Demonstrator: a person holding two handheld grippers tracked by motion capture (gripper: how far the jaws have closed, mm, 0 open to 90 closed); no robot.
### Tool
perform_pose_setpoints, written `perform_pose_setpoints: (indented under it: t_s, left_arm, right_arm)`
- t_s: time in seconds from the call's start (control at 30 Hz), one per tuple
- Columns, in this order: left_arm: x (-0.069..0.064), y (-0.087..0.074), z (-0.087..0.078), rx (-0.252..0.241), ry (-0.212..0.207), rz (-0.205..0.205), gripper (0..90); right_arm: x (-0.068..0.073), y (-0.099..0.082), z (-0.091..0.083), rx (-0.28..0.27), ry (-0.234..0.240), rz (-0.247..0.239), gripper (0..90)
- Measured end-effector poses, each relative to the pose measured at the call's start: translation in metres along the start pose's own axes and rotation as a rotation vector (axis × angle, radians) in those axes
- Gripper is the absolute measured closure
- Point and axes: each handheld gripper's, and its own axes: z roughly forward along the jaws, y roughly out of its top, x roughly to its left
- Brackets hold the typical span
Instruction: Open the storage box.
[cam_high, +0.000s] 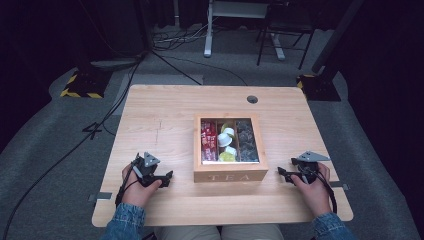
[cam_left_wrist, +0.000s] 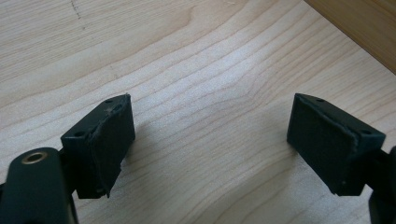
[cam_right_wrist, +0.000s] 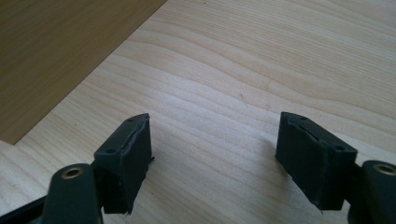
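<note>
Tea box (cam_high: 230, 172) sits mid-surface (cam_high: 160, 125), btwn left tool (cam_high: 162, 179) & right tool (cam_high: 284, 174), both released, empty. Best approach: close in level, both sides evenly.

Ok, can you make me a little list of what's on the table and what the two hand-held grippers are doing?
table: light wooden table
box: wooden box marked TEA in the middle, closed see-through lid
inside box: three rows; red packets left, white and yellow cups middle, dark pieces right
left hand-held gripper: beside the box on its left, jaws open, nothing between them
right hand-held gripper: beside the box on its right, jaws open, nothing between them
touching box: neither hand-held gripper
</note>
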Motion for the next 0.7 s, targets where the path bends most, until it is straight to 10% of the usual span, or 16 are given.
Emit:
perform_pose_setpoints:
  t_s: [0.7]
  left_arm:
    - [-0.012,0.018,-0.024,-0.015,-0.026,0.014,22.6]
  right_arm:
    - [0.000,0.000,0.000,0.000,0.000,0.000,26.7]
